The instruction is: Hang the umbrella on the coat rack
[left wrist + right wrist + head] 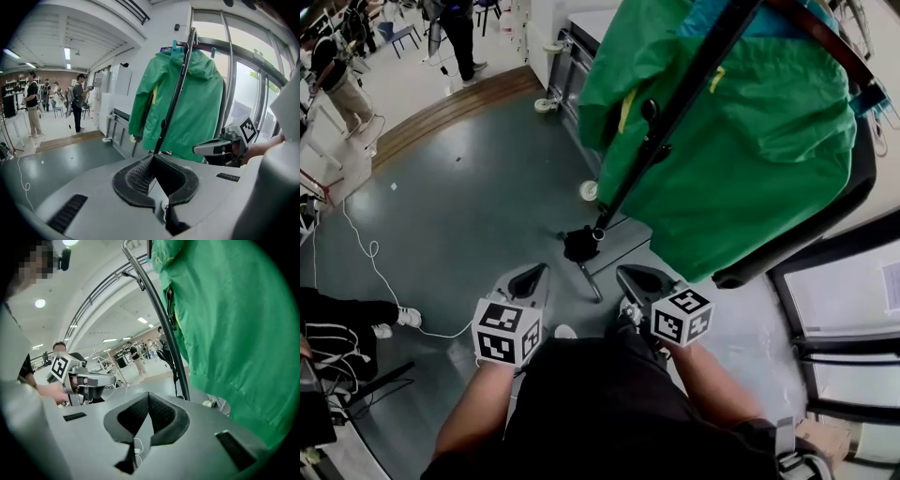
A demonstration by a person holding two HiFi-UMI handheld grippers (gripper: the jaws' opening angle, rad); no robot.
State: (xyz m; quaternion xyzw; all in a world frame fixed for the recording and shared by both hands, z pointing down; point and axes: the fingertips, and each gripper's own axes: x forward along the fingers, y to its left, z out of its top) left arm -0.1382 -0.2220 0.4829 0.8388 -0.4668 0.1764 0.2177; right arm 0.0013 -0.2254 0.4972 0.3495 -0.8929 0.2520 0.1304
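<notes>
Left gripper (538,272) and right gripper (625,273) are hovering low, jaws pressed together on nothing, seemingly because the umbrella (682,108) is already hanging slantwise from the rack (202,46), lying against the jacket (750,159).

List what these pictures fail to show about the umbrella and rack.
Umbrella handle: head view, cut by top edge.
Umbrella's lower tip: both gripper views, behind the shut left gripper and right gripper.
Coat rack frame: head view, mostly under the green jacket.
Distant people: left gripper view, too small.
</notes>
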